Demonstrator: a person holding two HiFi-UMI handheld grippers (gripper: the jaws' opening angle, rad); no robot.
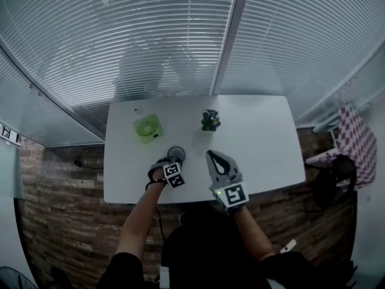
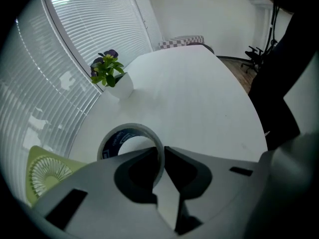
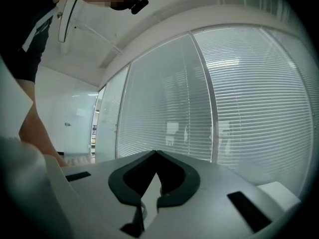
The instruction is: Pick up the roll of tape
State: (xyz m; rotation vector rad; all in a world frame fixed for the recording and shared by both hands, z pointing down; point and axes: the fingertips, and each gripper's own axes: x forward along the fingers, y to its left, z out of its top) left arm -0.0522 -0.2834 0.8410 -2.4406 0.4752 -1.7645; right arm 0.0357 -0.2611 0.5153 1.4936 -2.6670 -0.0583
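Soft daylight, strong fisheye bending.
Light comes through the blinds [image 1: 150,35] behind the desk [image 1: 264,143]; its white top glares mildly, and shadows are faint. The edges of all views curve and darken. The roll of tape [image 2: 113,142] is sharp, but the left gripper [image 2: 163,152] near the lens is blurred.

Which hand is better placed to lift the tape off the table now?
Left. The left tool is shut on the wall of the tape, one jaw inside the ring, one outside. The right tool is shut, empty and aimed at the blinds.
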